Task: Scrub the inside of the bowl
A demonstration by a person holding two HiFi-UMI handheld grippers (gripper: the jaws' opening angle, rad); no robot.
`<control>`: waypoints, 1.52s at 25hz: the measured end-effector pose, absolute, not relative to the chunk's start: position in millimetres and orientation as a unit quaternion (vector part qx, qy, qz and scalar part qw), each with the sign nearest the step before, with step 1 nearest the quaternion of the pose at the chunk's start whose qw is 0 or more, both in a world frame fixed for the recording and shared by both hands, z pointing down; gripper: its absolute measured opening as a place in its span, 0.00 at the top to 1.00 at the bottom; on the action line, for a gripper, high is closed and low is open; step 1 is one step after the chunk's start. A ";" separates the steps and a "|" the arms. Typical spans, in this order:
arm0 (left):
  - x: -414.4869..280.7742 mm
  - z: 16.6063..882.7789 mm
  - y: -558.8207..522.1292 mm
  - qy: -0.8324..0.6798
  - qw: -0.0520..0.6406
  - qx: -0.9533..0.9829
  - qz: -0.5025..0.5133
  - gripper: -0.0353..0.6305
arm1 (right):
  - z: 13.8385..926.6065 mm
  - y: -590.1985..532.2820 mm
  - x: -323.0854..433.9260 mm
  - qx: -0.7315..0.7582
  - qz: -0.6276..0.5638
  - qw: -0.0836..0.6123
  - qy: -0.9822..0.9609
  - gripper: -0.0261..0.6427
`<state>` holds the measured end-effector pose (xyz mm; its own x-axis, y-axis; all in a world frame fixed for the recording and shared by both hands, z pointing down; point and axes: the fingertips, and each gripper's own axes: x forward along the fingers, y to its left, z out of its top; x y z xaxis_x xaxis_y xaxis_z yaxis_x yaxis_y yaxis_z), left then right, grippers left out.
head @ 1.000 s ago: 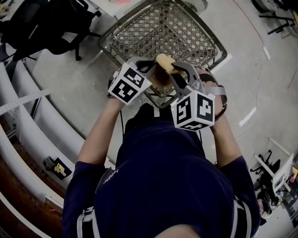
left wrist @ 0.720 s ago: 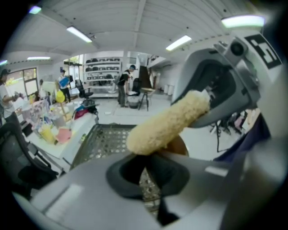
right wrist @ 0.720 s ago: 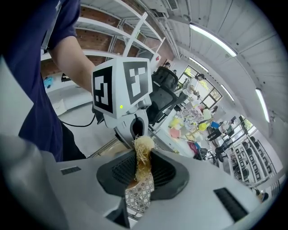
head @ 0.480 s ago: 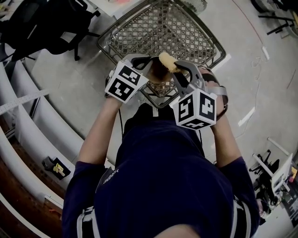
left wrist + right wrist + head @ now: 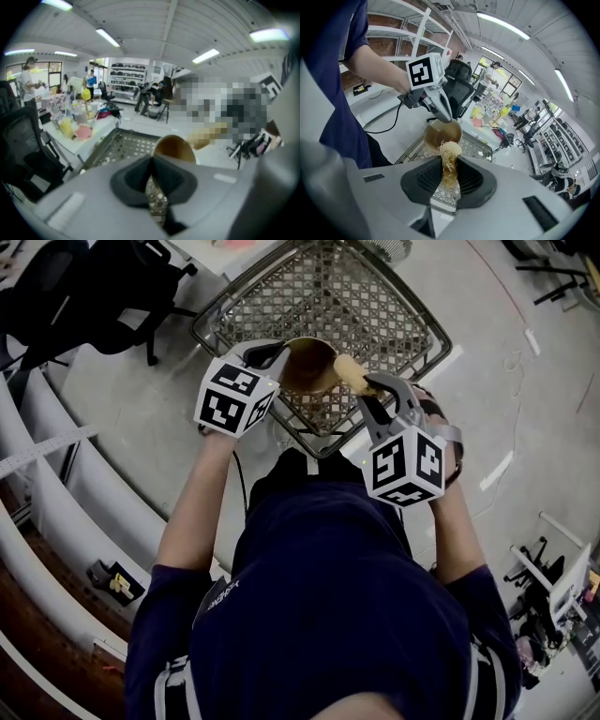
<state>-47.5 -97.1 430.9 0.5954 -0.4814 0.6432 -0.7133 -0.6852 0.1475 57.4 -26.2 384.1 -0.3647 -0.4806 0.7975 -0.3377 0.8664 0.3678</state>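
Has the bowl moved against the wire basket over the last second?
Yes. The bowl, gripped by the left tongs, has shifted up the head view and slightly left, farther over the wire basket.

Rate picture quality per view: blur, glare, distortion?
Head view: dim, flat light, bent at the edges, but the bowl is readable. Left gripper view: soft all over, ceiling lights bloom, and a mosaic patch sits up and right of the bowl. Right gripper view: sharpest, scrubber fibres clear, strong fisheye, dark corners.
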 end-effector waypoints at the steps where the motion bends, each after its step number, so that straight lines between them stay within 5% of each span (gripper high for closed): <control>1: -49.7 429.8 -99.3 -0.348 0.207 0.870 0.283 0.93 | 385.0 -24.4 57.0 0.247 -0.067 0.505 -0.824 0.86; 22: -49.0 413.4 -112.2 -0.369 0.318 0.863 0.131 0.93 | 395.2 0.0 -17.4 0.170 -0.086 0.487 -0.852 0.86; 38: -63.3 409.3 -115.2 -0.380 0.311 0.862 0.122 0.93 | 388.0 1.6 -4.0 0.181 -0.070 0.489 -0.851 0.86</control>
